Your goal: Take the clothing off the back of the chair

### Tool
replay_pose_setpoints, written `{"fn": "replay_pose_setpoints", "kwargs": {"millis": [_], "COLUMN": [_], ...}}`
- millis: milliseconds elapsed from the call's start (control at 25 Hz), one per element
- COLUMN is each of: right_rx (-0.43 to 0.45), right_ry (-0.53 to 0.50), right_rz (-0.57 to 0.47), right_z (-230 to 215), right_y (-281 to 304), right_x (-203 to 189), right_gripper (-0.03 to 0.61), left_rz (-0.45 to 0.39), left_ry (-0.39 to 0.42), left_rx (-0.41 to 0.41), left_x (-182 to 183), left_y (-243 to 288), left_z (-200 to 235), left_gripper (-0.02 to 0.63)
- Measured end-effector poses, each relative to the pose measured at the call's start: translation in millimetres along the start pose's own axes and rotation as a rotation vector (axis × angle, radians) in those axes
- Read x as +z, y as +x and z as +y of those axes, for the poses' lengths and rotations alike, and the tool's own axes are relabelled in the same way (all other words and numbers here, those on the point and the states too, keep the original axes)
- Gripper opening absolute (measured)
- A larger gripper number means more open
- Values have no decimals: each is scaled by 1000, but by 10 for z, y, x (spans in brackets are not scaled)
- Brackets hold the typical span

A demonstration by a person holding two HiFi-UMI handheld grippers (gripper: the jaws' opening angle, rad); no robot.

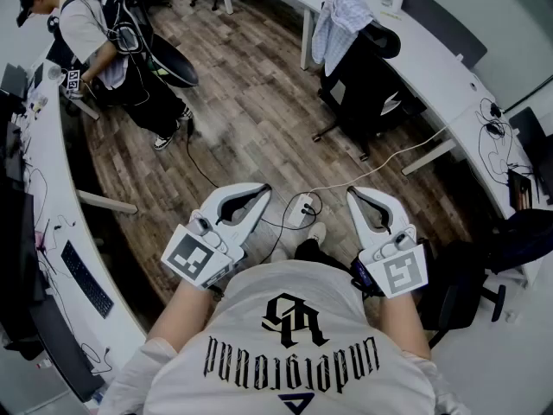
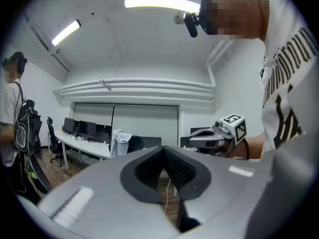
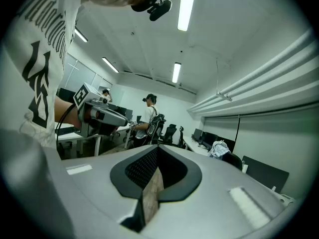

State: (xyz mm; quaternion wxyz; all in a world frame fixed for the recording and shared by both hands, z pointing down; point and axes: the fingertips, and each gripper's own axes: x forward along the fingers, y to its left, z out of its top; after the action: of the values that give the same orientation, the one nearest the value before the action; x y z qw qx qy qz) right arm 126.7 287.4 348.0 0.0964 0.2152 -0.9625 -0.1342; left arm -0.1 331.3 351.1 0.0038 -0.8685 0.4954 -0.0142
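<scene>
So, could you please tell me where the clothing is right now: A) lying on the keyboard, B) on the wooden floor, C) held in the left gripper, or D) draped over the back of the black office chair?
D: the pale checked clothing hangs over the back of the black chair, well away from the left gripper and the right gripper, both with fingers shut and empty.
</scene>
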Motion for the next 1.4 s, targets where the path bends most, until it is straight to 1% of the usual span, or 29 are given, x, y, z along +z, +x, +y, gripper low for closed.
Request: {"fn": "replay_pose_setpoints", "kwargs": {"millis": [240, 520, 640, 760, 920, 1120, 1240, 1400], "right_rx": [2, 8, -13, -12, 6, 41, 53, 64], "right_ry": [9, 34, 51, 65, 67, 46, 43, 23], "right_rz": [2, 16, 16, 11, 8, -16, -33, -34], "right_z": [-94, -388, -631, -919, -1351, -1865, -2069, -2220], "right_y": [39, 104, 151, 194, 282, 371, 427, 498], "right_x": [-56, -245, -356, -469, -613, -701, -692, -747], "right_gripper": [5, 5, 5, 5, 5, 5, 5, 5], "left_rz": [0, 23, 25, 34, 53, 49, 48, 56], "left_ry": [-5, -31, -41, -48, -47, -37, -41, -38], "left_rx": [0, 12, 15, 17, 28, 64, 81, 85], "left_x": [-23, -125, -162, -202, -242, -212, -206, -245], "left_y": [102, 399, 622, 911, 1341, 1793, 1970, 2122], "left_z": [44, 145, 209, 281, 379, 470, 501, 547], "left_gripper": [51, 51, 50, 51, 51, 49, 49, 51]}}
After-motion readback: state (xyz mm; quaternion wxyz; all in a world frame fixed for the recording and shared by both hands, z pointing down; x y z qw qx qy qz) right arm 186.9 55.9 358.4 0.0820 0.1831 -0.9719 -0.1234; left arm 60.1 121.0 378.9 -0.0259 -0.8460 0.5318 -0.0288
